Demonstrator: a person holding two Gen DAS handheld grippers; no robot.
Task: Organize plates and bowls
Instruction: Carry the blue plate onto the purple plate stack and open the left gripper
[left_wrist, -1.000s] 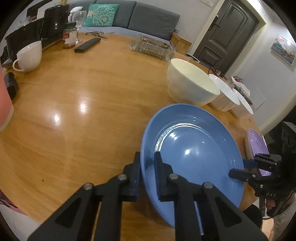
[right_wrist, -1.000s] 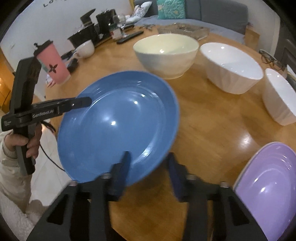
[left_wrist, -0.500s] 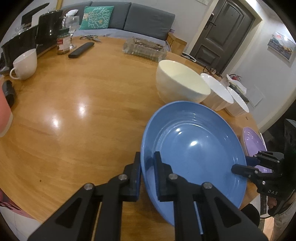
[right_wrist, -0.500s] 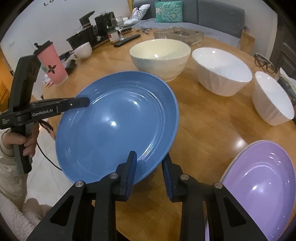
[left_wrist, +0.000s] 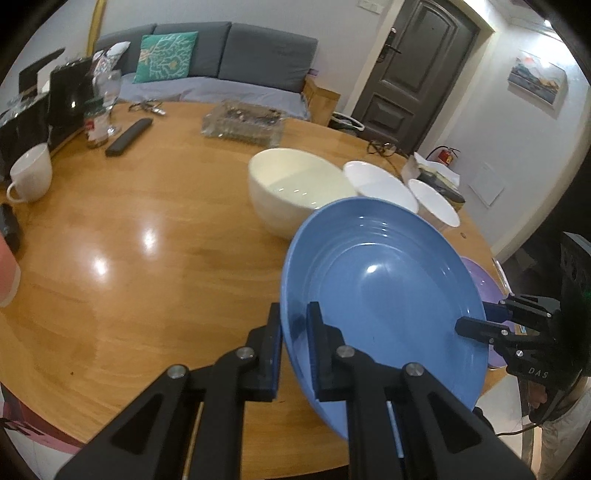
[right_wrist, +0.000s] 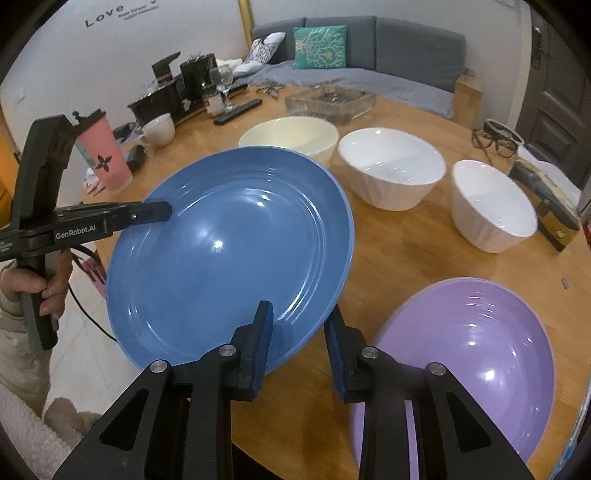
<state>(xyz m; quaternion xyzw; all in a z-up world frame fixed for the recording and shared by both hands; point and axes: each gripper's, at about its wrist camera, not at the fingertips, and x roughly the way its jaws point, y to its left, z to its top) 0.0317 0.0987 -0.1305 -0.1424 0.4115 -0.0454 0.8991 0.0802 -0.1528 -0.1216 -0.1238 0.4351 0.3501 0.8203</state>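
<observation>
Through my left wrist camera, my left gripper (left_wrist: 293, 334) is pinched tight on the near rim of the blue plate (left_wrist: 384, 288), one pad under it and one on top. The plate hangs clear of the wooden table (left_wrist: 147, 236), tilted, with its far edge in front of the cream bowl (left_wrist: 295, 188). Across the plate my right gripper (left_wrist: 476, 321) bites the opposite rim. Beyond it a sliver of the purple plate (left_wrist: 480, 277) shows, and two white bowls sit just behind the cream one.

Through my right wrist camera, my right gripper (right_wrist: 299, 339) is nearly closed on the blue plate (right_wrist: 229, 254), its fingers straddling the rim nearest me. My left gripper (right_wrist: 162, 212) holds the far left rim, my hand (right_wrist: 33, 284) wrapped round its handle. The purple plate (right_wrist: 465, 354) lies flat on the table (right_wrist: 399, 251) just to the right. The large white bowl (right_wrist: 393, 170) and the small white bowl (right_wrist: 493, 205) stand past it, next to the cream bowl (right_wrist: 291, 138).

The risk I see is the grip itself: glazed rim, thin pads, two hands that must move together. If one hand leads or twists, the plate could lever out of the other pinch and drop onto the table edge or the floor, since part of it hangs past the table. Swinging low toward the purple plate could also clip the bowls or chip rim on rim.
</observation>
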